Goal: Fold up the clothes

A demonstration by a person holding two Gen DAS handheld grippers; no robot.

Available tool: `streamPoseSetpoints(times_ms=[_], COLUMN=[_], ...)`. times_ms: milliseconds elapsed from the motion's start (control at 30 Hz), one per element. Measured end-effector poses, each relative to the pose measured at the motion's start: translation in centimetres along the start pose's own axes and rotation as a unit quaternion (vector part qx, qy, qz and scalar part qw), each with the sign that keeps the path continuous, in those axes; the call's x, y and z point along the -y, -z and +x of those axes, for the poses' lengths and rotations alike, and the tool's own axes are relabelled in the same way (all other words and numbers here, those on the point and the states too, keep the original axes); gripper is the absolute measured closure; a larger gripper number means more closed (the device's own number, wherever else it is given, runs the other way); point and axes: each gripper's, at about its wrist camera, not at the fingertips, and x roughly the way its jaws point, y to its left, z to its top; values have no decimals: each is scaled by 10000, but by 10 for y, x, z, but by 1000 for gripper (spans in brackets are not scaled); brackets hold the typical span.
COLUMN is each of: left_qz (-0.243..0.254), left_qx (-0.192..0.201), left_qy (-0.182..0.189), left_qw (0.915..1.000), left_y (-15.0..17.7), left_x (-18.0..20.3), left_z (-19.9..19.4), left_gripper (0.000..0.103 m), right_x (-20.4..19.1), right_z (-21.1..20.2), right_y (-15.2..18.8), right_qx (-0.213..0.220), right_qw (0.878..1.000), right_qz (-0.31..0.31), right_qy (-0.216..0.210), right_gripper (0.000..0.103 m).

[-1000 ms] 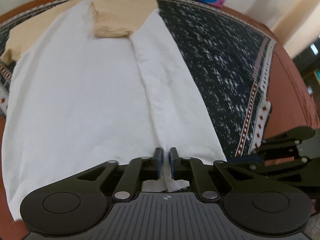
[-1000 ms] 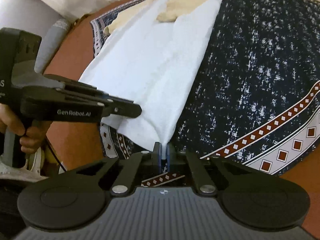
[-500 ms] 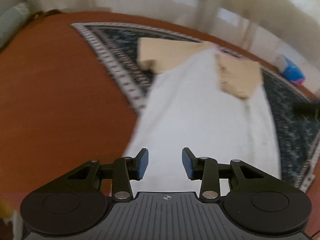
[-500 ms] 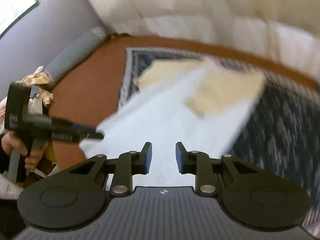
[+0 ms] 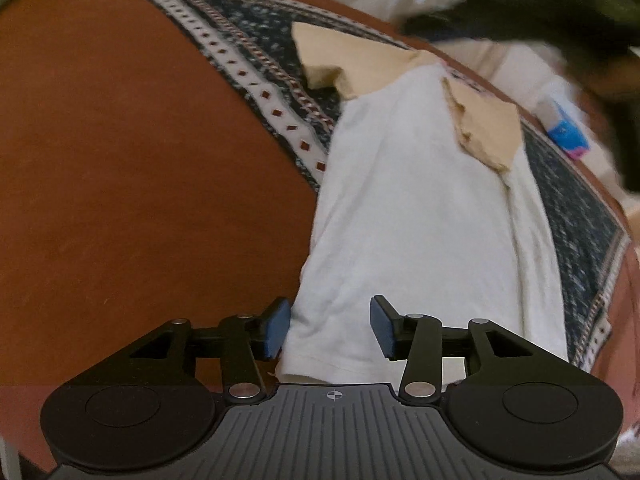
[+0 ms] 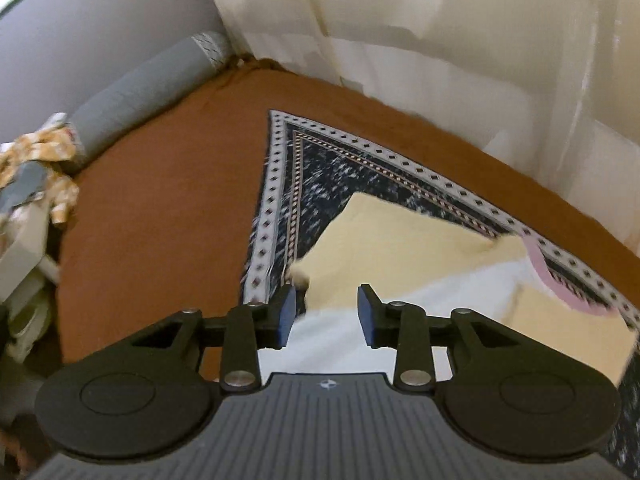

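A white T-shirt (image 5: 420, 220) with tan sleeves lies flat on a dark patterned cloth (image 5: 256, 32); its right side is folded in, tan sleeve (image 5: 488, 132) lying on the white body. My left gripper (image 5: 330, 330) hovers over the shirt's lower left hem corner, its jaws opening, nothing gripped. My right gripper (image 6: 327, 316) is above the spread left tan sleeve (image 6: 384, 248), jaws opening and empty, the white body (image 6: 448, 292) beneath. In the left wrist view the right gripper (image 5: 520, 8) shows as a dark blur at the top right.
The patterned cloth (image 6: 320, 172) lies on a brown bedspread (image 6: 168, 208). A grey bolster (image 6: 132, 96) and crumpled floral fabric (image 6: 40, 168) sit at the far left. Cream curtains (image 6: 440, 32) hang behind. A blue packet (image 5: 566, 134) lies past the shirt.
Both grippers let go of the folded-over shirt edge and opened. The left one swung to the shirt's lower left corner; the right one travelled up to the left sleeve.
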Motion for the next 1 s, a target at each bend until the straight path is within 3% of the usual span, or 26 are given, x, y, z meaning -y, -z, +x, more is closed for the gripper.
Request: streamPoseSetpoints(times_ms=[300,600,667,700,767,800,833,1000], left_qz=[-12,-20,-6,4,-19,-25,16,286], left_qx=[-137,-141,-133,-140,-171,-171,-151,-12], left_qy=[613,806,774,739,680,657,641,608], left_qw=[9980,9966,9969,9972,9975,9977,9978,9977], left_y=[-4,-3,-2,-2,-1,-1,-1,-2], left_x=[-17,-24,-24,-25,-27,-27,-26,-15], left_z=[5,6,7,7,10,10,10,3], left_gripper=[42,45,54,65,84,96,101,103], right_x=[-15,-13,-12,-11,-8,-5,0,13], right_z=[104,147,146,145,144,143,142,122], right_y=[-46,-51,-53,-54,-56,-58,-59,-63], right_qx=[-554,-857,-889,-909,-942,-960,-972,-622], right_qw=[9962,9908,9905,9903,9901,9900,9899,9920], right_qz=[-51,39,45,60,134,223,320,608], right_qy=[674,1050,1047,1050,1035,1011,983,912], right_gripper=[59,58,62,67,88,91,95,98])
